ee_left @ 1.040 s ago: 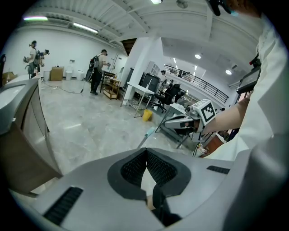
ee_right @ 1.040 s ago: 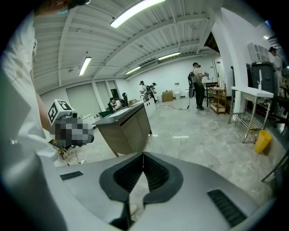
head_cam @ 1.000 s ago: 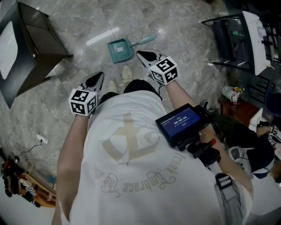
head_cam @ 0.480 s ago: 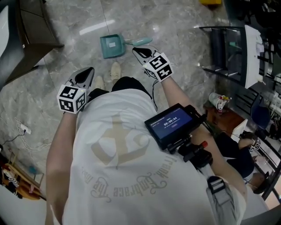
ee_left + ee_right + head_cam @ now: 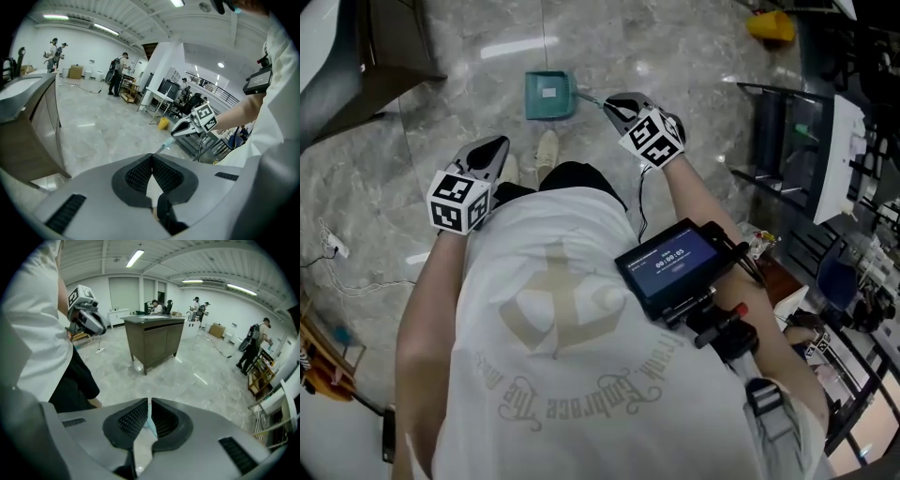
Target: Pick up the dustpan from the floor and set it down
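The teal dustpan point(image 5: 548, 94) lies flat on the grey floor ahead of the person's feet, its handle point(image 5: 589, 97) pointing right. My right gripper point(image 5: 613, 104) hovers right at the end of that handle, its jaws shut with only a slit between them. In the right gripper view a teal sliver point(image 5: 150, 424) shows through that slit, but I cannot tell contact. My left gripper point(image 5: 498, 143) hangs to the left, apart from the dustpan, shut and empty. In the left gripper view the right gripper point(image 5: 176, 132) points down at the handle point(image 5: 164, 144).
A brown cabinet point(image 5: 384, 52) stands at the upper left, a black shelf rack point(image 5: 792, 131) at the right, and a yellow object point(image 5: 771, 25) beyond it. The person's pale shoes point(image 5: 546, 150) are just below the dustpan. Cables point(image 5: 328, 246) lie at the left. People stand far off.
My right gripper has rolled and dropped towards the dustpan's handle, now at its end. The left gripper shifted only a little. The dustpan still lies on the floor.
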Available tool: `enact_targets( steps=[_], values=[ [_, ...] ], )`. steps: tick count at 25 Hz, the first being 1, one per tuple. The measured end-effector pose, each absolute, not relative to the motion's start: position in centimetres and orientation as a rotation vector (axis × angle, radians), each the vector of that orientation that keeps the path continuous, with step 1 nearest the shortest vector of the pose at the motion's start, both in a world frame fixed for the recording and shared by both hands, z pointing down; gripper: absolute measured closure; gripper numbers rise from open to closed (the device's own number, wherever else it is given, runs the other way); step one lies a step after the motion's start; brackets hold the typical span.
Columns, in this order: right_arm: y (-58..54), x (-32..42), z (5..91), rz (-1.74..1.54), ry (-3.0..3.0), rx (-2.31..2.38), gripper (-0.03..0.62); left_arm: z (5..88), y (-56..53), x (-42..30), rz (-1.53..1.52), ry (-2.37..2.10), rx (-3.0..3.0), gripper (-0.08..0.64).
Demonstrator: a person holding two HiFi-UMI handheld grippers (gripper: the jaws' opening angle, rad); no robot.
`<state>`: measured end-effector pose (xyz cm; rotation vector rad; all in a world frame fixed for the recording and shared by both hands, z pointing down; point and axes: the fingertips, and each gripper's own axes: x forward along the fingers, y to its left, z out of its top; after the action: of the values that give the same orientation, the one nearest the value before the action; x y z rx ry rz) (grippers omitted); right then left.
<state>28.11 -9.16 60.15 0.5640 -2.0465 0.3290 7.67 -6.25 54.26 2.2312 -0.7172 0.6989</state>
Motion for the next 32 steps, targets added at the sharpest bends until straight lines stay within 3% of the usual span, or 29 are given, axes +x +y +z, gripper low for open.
enact_targets(
  steps=[10,13,26,32],
  values=[
    [-7.3,28.3,63.8,0.197,-1.911,0.266,0.408,53.4,-5.9,6.8,0.692,-0.808,2.201,0.548],
    [-7.2,28.2,65.1,0.121,-1.864,0.195,0.383,53.2,-5.7,6.4,0.696,-0.837,2.186,0.549],
    [-5.9,29.4,69.0,0.005,-1.717,-0.007,0.382,51.9,-3.3,5.3,0.703,-0.949,2.135,0.548],
    [-5.9,29.5,69.8,-0.004,-1.71,-0.001,0.463,51.5,-2.7,5.3,0.711,-0.972,2.124,0.548]
  ],
)
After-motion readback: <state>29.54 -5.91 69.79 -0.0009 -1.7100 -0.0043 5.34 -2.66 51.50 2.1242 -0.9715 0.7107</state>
